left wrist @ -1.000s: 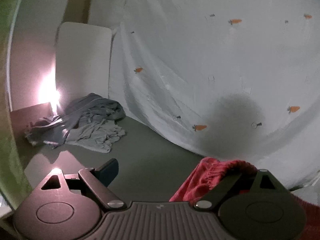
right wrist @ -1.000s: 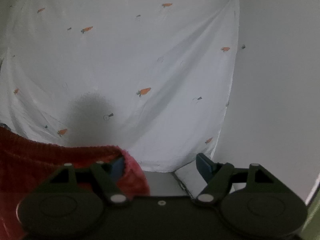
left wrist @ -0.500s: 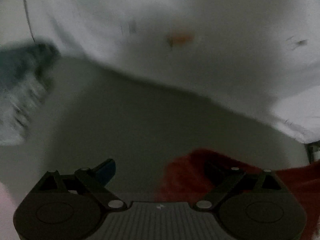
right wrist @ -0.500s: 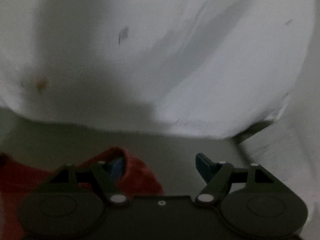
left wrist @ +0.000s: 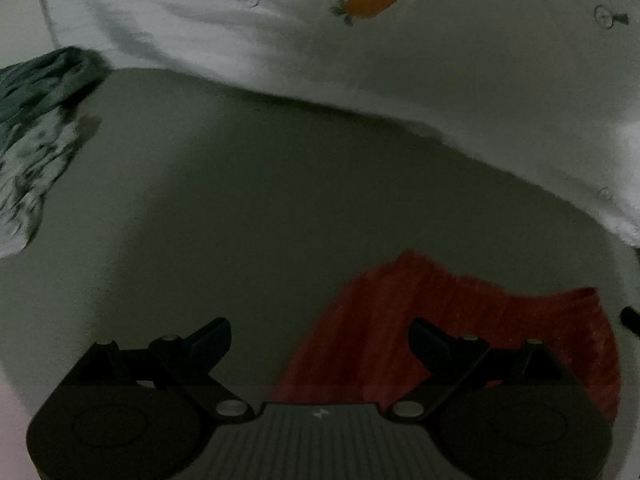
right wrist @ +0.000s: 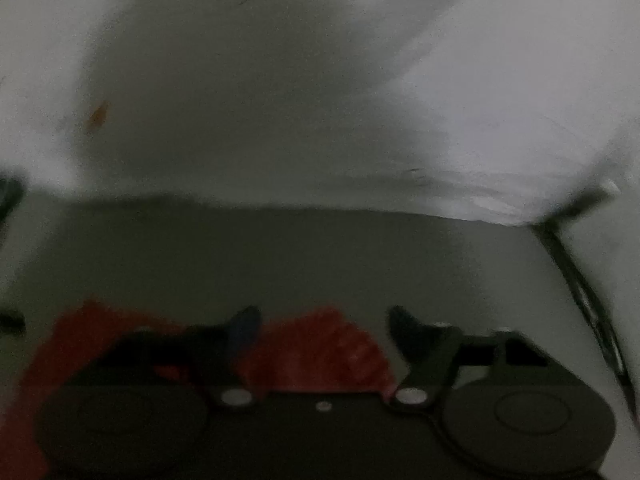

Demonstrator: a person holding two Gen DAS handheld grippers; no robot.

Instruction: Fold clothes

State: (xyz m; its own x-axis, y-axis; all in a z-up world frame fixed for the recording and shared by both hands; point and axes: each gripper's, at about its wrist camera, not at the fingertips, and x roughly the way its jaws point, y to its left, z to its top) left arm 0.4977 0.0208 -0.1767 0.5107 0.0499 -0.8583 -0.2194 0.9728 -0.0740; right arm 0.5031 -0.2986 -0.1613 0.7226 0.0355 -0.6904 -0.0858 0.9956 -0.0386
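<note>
A red knitted garment (left wrist: pixel 460 300) lies spread on the grey table (left wrist: pixel 240 180). My left gripper (left wrist: pixel 320 340) hovers just over its left edge, jaws wide open, and its right finger (left wrist: pixel 428 340) stands above the red cloth without pinching it. In the right wrist view, which is blurred, the red garment (right wrist: pixel 320 352) bunches between the fingers of my right gripper (right wrist: pixel 324 328). Those jaws are closing, with a gap still showing on the right side of the cloth. The left finger (right wrist: pixel 244 328) sits against the fabric.
A rumpled pile of grey and teal clothes (left wrist: pixel 36 120) lies at the table's left. A white sheet with a carrot print (left wrist: pixel 360 60) hangs behind the table (right wrist: pixel 280 252). The table's right edge (right wrist: pixel 580 280) runs close by the right gripper.
Both grippers came down and tipped toward the table, and the red garment went from hanging to lying on it. The right jaws have narrowed. The left finger no longer wears the cloth.
</note>
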